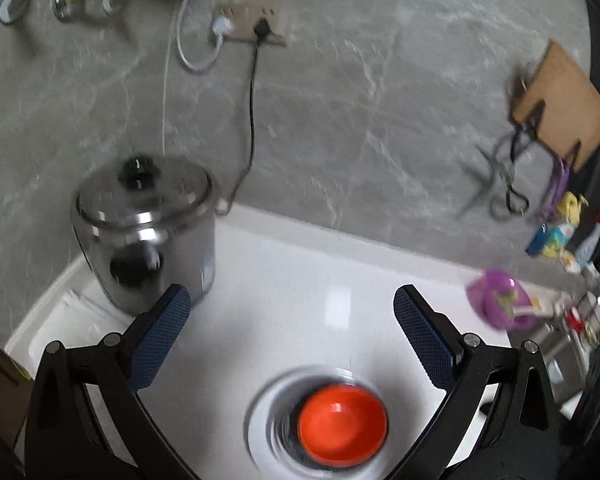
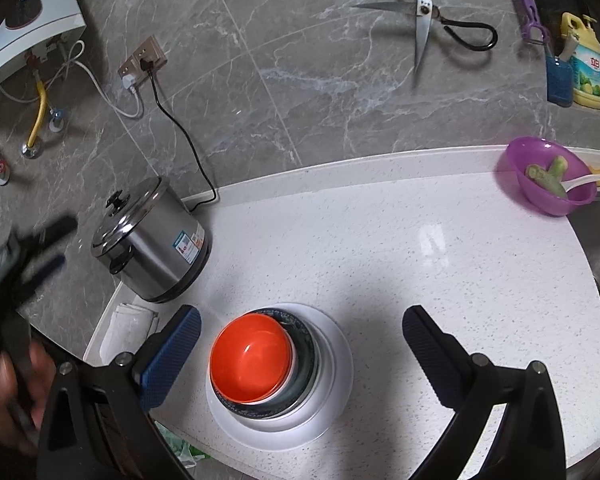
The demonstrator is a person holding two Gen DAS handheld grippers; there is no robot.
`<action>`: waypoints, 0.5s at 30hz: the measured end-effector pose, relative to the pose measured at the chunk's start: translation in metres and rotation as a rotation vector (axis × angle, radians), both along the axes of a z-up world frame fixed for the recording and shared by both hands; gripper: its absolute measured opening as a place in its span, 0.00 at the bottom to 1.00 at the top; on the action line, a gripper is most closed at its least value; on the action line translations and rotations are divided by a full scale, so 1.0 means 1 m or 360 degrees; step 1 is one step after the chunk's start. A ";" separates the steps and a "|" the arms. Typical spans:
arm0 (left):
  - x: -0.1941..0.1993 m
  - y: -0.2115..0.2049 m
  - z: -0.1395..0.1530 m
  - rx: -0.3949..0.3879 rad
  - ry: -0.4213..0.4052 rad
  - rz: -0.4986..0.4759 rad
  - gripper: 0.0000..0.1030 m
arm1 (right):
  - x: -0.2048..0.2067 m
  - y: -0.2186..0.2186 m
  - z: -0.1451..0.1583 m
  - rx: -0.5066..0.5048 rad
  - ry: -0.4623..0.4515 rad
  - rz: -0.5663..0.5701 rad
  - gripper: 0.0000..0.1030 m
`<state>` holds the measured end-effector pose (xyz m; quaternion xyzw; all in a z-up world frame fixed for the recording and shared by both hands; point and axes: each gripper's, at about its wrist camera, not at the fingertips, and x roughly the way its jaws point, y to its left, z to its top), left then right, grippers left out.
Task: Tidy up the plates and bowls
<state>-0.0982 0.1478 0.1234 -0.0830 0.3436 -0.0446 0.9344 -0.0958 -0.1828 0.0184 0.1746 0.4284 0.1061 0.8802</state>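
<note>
The counter (image 2: 440,280) is glossy speckled white stone. On it, behind the glossy orange bowl (image 2: 250,360), stands a polished steel pot (image 2: 156,248). The tongs' (image 2: 300,344) pads (image 2: 172,354) are matt, textured blue rubber. The wall (image 2: 300,80) is smooth grey marble.

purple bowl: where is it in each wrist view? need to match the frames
Left wrist: the purple bowl sits at the right edge, blurred, on the white counter near the wall.
Right wrist: the purple bowl is upper right, sharp, at the counter's back edge, with green food and a white spoon in it.
Shared landmark: the steel pot at the left, back from the orange bowl.
</note>
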 end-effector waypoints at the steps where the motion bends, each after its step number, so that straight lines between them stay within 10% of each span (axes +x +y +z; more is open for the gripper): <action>1: 0.005 0.003 0.009 0.0000 -0.0014 0.0007 0.99 | 0.000 0.000 -0.001 0.0000 0.0005 -0.0001 1.00; 7: 0.035 0.004 0.044 0.0104 -0.0118 0.0004 1.00 | 0.005 -0.003 -0.006 -0.0002 0.0029 -0.0012 1.00; 15: 0.040 -0.015 0.014 0.0166 0.0066 -0.0068 1.00 | 0.009 0.003 -0.010 -0.0094 0.0071 0.0002 1.00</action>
